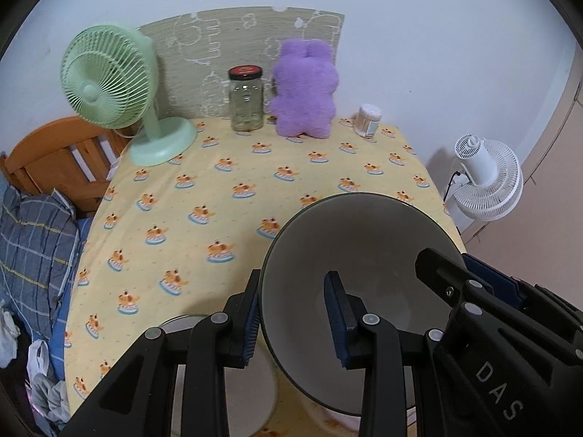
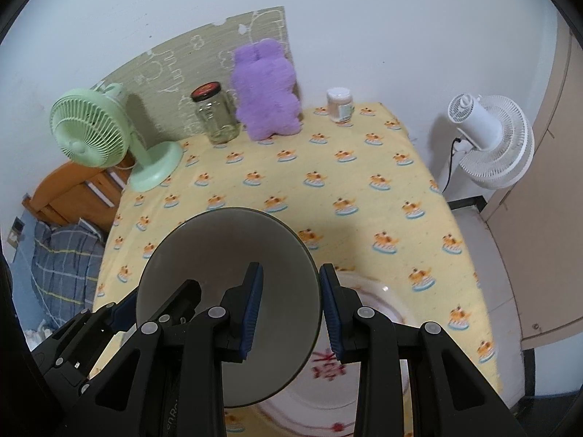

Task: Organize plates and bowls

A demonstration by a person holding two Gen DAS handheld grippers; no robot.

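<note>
A grey bowl (image 1: 364, 255) with a dark rim is held up above the table between both grippers. My left gripper (image 1: 295, 313) straddles its left rim, one pad outside and one inside, with a gap at the inner pad. My right gripper (image 2: 289, 309) straddles its right rim (image 2: 233, 255) the same way. In the left wrist view the right gripper's fingers (image 1: 448, 284) show over the bowl's right side. A white plate with red characters (image 2: 368, 360) lies on the table under the bowl. Another pale dish (image 1: 240, 393) lies below my left gripper.
The table has a yellow patterned cloth (image 1: 237, 189). At its back stand a green fan (image 1: 109, 91), a glass jar (image 1: 246, 100), a purple plush toy (image 1: 304, 89) and a small white container (image 1: 368, 120). A white floor fan (image 2: 488, 138) stands right of the table. A bed (image 1: 40, 233) lies left.
</note>
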